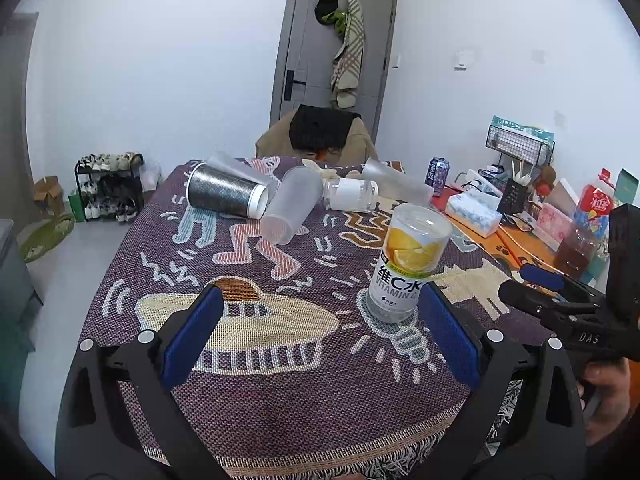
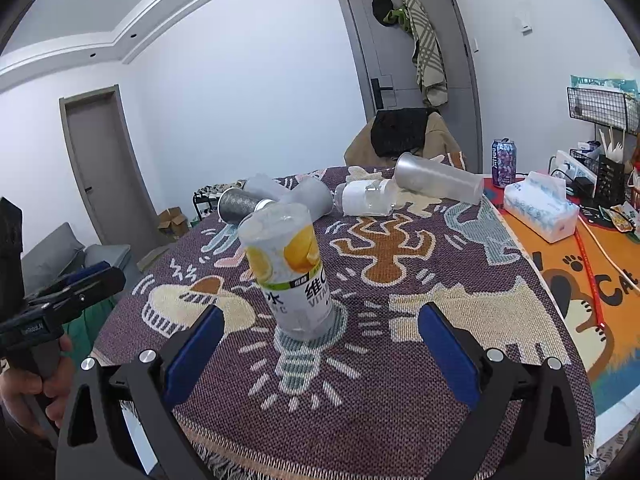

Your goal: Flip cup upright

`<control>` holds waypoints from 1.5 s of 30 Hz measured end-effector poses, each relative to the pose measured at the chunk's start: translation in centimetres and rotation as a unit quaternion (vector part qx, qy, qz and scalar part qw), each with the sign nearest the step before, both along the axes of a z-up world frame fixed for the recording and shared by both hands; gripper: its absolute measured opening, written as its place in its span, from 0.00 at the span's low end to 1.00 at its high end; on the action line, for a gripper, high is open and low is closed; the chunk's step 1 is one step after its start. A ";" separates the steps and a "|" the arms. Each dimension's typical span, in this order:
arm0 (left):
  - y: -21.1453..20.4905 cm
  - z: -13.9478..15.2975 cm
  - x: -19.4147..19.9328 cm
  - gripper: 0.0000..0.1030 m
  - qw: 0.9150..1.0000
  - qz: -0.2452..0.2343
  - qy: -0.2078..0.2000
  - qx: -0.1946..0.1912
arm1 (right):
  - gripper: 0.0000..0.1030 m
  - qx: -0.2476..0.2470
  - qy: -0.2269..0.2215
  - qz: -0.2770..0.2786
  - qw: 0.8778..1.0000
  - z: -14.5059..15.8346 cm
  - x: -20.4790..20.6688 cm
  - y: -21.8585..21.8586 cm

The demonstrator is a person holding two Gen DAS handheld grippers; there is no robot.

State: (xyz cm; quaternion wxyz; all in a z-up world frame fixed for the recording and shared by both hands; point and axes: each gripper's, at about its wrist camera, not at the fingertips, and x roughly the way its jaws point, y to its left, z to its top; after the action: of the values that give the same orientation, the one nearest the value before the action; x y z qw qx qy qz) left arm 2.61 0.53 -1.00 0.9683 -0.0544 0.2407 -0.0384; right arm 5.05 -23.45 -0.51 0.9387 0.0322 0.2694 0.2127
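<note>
A clear cup with a lemon "Vitamin C" label (image 1: 408,264) stands mouth down on the patterned cloth; it also shows in the right wrist view (image 2: 296,268). My left gripper (image 1: 324,344) is open and empty, with the cup just ahead of its right finger. My right gripper (image 2: 320,348) is open and empty, with the cup standing just ahead between its fingers. Several other cups lie on their sides at the back: a glittery dark one (image 1: 226,192), a frosted one (image 1: 290,206), a white-labelled one (image 1: 352,194) and a long frosted one (image 2: 438,178).
The cloth-covered table (image 1: 280,392) adjoins an orange mat (image 2: 568,272) on the right with a tissue pack (image 2: 540,204), a drink can (image 2: 503,162) and a wire rack (image 1: 520,142). A chair with a dark jacket (image 1: 320,126) stands behind the table.
</note>
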 end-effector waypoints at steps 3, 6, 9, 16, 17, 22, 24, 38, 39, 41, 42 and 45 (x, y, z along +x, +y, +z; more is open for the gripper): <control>-0.4 0.0 -0.7 0.95 1.000 0.005 -0.005 0.006 | 0.93 -0.002 -0.003 0.001 1.000 0.0 -0.7 -0.1; -0.4 -0.3 -1.6 0.95 1.000 0.009 -0.005 0.005 | 0.93 0.001 -0.002 0.004 1.000 0.0 -1.1 -0.4; -0.3 -0.6 -2.4 0.95 1.000 0.017 -0.007 0.004 | 0.93 0.000 -0.005 0.006 1.000 0.0 -1.6 -0.5; 0.1 -1.1 -3.5 0.95 1.000 0.020 -0.007 0.004 | 0.93 0.002 -0.002 0.009 1.000 -0.3 -2.1 -0.5; 0.2 -1.1 -3.5 0.95 1.000 0.019 -0.008 0.003 | 0.93 0.003 -0.001 0.009 1.000 -0.4 -2.1 -0.5; 0.3 -0.6 -3.8 0.95 1.000 0.025 -0.016 0.006 | 0.93 0.006 0.002 0.010 1.000 -0.5 -2.1 -0.3; 0.4 -0.4 -3.9 0.95 0.999 0.025 -0.019 0.006 | 0.93 0.005 0.001 0.012 1.000 -0.4 -2.1 -0.3; 0.4 0.1 -3.9 0.95 0.999 0.030 -0.030 0.006 | 0.93 0.005 0.000 0.010 1.000 -0.3 -2.1 -0.2; 0.4 0.1 -3.8 0.95 0.999 0.030 -0.029 0.007 | 0.93 0.005 -0.001 0.009 1.000 -0.4 -2.1 -0.2; 0.3 0.1 -3.8 0.95 0.999 0.030 -0.028 0.007 | 0.93 0.007 -0.001 0.007 1.000 -0.4 -2.1 -0.3; 0.3 0.2 -3.8 0.95 0.999 0.029 -0.028 0.007 | 0.93 0.007 -0.001 0.006 1.000 -0.4 -2.1 -0.4; 0.2 0.2 -3.7 0.95 0.999 0.029 -0.028 0.006 | 0.93 0.008 -0.004 0.004 1.000 -0.4 -2.2 -0.6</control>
State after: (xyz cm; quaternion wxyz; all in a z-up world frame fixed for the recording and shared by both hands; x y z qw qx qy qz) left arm -1.12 0.77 -0.84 0.9757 -0.0541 0.2119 -0.0104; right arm 2.82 -24.04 -0.88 0.9386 0.0379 0.2645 0.2183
